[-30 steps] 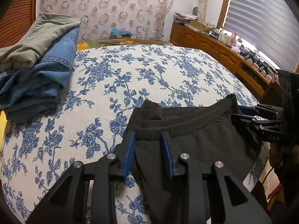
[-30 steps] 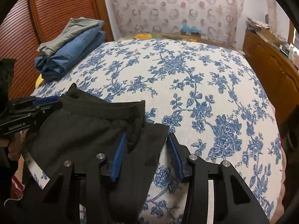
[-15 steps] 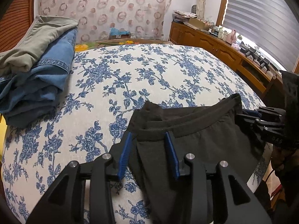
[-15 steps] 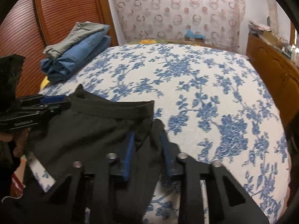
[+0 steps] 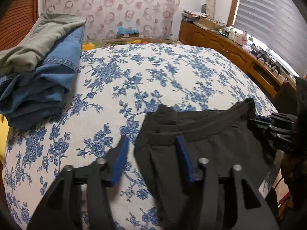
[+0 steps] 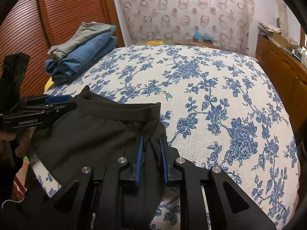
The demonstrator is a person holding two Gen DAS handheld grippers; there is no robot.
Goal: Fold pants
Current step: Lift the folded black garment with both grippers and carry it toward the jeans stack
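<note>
The black pants [image 6: 92, 134] are lying waistband-first over the bed's [image 6: 211, 88] near edge, the right gripper [image 6: 150, 159] clamping one waist corner while the left gripper [image 5: 151, 159] is gaping around the other, needing to close before spreading them flat.

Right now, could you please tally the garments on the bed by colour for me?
Black: 1, the black pants at the near edge of the bed, pinched by the right gripper
Blue denim: 1, the jeans
Olive: 1, the olive garment on top
Dark, bottom of the stack: cannot tell whether separate
Total: 3 countable garments
</note>
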